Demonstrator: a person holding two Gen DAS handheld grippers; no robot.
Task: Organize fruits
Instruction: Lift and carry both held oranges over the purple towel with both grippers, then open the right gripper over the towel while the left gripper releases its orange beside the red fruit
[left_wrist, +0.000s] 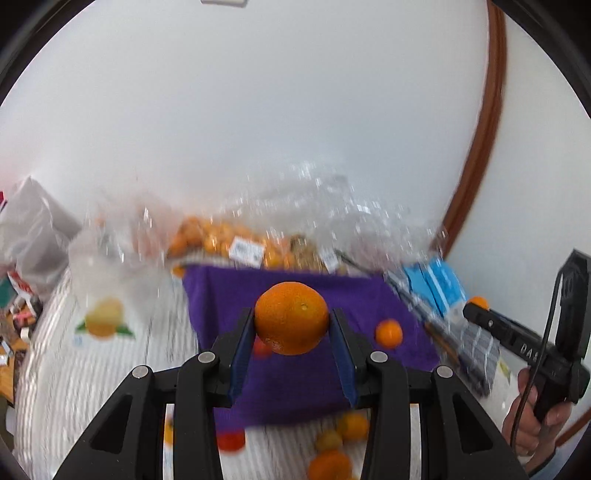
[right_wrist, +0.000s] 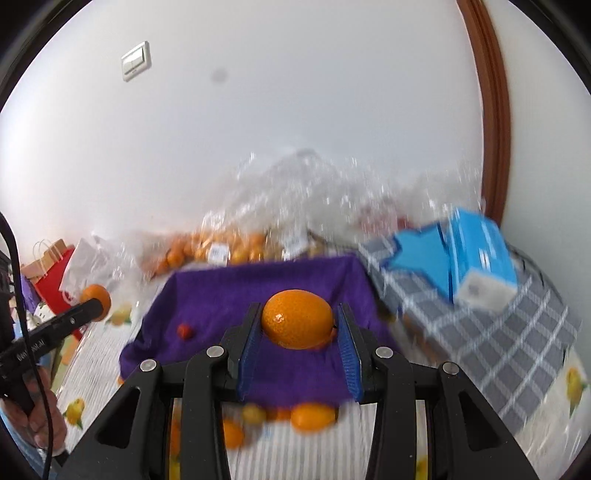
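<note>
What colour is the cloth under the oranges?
Purple; the cloth shows best in the right wrist view.

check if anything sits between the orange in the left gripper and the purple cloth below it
Nothing visible does. The left gripper holds its orange in the air over the purple cloth, with only open space between. A small orange lies on the cloth off to the right.

I see a blue box lying tilted on a grey checked cloth at the right, near a brown door frame. At the far left stand a red bag and a brown paper bag, and a light switch sits on the white wall. Crumpled clear plastic is heaped along the wall, too blurred for me to make out more.
</note>
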